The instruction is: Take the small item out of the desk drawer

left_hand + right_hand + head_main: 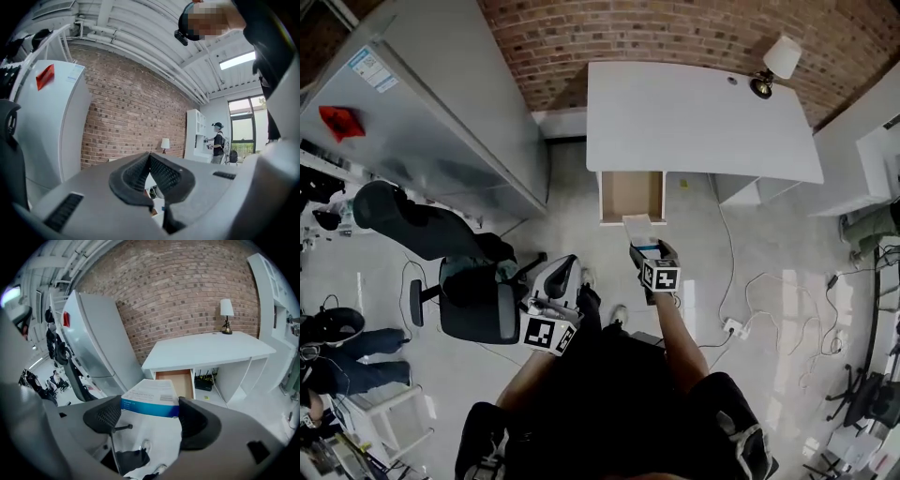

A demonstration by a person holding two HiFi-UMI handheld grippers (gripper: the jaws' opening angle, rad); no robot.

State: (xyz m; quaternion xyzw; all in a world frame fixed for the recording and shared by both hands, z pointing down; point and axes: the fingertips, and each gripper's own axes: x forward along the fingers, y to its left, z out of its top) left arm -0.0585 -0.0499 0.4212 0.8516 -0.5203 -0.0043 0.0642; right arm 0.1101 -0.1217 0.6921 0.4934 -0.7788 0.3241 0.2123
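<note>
My right gripper (149, 414) (644, 247) is shut on a small white box with a blue band (152, 398) (639, 228), held in the air in front of the white desk (698, 117) (211, 350). The desk's drawer (632, 196) (176, 382) stands pulled out, its wooden bottom bare. My left gripper (151, 177) (546, 305) hangs low at my left side, well back from the desk, its jaws shut with nothing between them.
A table lamp (775, 64) (227, 315) stands on the desk's far right corner. A tall grey cabinet (441, 103) stands left of the desk, a black office chair (455, 272) in front of it. Cables and a power strip (733, 327) lie on the floor.
</note>
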